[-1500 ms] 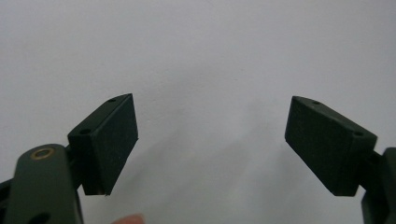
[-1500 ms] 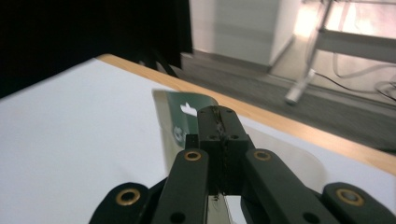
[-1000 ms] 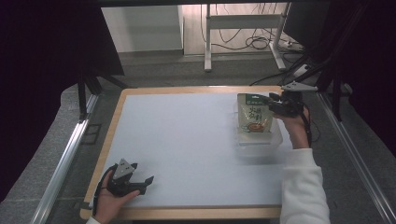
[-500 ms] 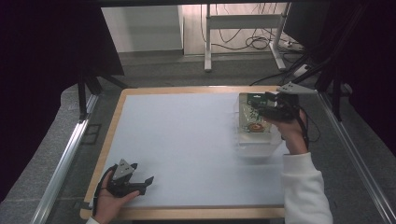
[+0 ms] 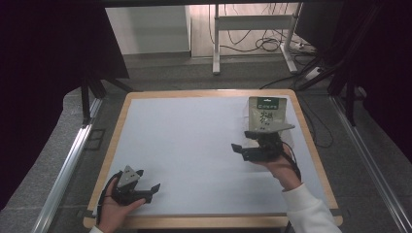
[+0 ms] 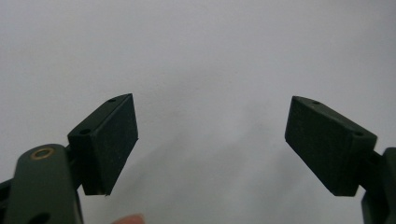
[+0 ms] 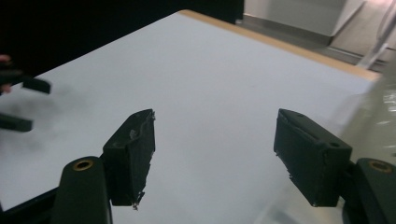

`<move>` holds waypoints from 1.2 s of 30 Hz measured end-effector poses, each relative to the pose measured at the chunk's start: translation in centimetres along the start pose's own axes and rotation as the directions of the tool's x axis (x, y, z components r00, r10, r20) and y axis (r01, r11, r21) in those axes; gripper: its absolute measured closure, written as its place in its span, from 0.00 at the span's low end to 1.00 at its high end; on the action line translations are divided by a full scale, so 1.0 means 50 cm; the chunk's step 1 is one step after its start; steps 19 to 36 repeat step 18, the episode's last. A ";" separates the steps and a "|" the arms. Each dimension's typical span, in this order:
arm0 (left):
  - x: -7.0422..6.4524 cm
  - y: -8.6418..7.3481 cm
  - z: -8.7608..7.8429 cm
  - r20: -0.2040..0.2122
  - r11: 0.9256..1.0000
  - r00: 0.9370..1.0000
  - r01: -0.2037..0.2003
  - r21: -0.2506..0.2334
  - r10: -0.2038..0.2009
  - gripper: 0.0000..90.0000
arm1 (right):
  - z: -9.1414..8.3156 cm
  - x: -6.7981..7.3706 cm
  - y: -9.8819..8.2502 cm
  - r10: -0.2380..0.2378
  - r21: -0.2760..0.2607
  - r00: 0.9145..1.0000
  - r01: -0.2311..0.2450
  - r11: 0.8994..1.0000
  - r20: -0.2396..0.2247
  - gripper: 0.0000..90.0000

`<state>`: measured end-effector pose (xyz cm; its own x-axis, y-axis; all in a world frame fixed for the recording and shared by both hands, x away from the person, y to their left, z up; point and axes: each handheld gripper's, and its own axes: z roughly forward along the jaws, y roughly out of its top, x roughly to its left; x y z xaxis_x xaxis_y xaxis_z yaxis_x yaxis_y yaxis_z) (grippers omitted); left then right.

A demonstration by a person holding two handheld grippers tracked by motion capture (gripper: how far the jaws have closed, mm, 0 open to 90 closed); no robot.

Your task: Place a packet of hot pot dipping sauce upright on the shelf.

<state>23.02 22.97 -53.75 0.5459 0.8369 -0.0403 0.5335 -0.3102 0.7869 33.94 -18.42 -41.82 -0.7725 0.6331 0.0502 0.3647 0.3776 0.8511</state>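
A green-and-white pouch (image 5: 266,112) sits near the table's back right corner, with clear plastic around it (image 7: 379,116). My right gripper (image 5: 240,144) is just in front of the pouch and apart from it, pointing left across the white table top. Its jaws have just been opening and stand open (image 7: 215,140) with nothing between them. My left gripper (image 5: 149,179) rests at the front left of the table, pointing right. It is open too (image 6: 210,135), with bare white surface between its pads.
The white table top (image 5: 194,136) has a wooden rim. Metal rails run along both sides of the table. Table legs and cables stand on the floor behind it. The left gripper's jaws (image 7: 21,105) show blurred at the far left of the right gripper view.
The right hand has drawn back from the pouch, toward the front and left, and its jaws have opened. The pouch stays at the back right. The left hand has not moved.
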 end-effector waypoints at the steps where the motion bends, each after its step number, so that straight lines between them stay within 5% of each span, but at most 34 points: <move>1: 0.000 0.000 -0.001 0.000 1.000 1.000 0.002 0.000 -0.002 0.19 | 0.006 0.011 -0.005 -0.005 0.004 1.000 0.005 1.000 -0.014 0.32; 6: 0.001 0.000 -0.001 -0.002 1.000 1.000 0.002 0.000 -0.002 0.19 | 0.039 0.064 -0.029 -0.007 0.040 0.994 0.011 0.999 -0.105 0.30; 10: 0.001 -0.001 0.000 -0.002 1.000 1.000 0.003 0.003 -0.003 0.19 | 0.060 0.094 -0.037 -0.058 0.080 0.995 0.065 0.995 -0.087 0.27; 17: 0.002 -0.001 0.000 -0.002 1.000 1.000 0.006 0.003 -0.006 0.19 | 0.067 0.093 -0.041 -0.027 0.074 0.997 0.032 0.997 -0.066 0.23; 36: 0.002 -0.001 0.000 -0.002 1.000 1.000 0.006 0.003 -0.006 0.19 | 0.067 0.093 -0.041 -0.027 0.074 0.997 0.032 0.997 -0.066 0.23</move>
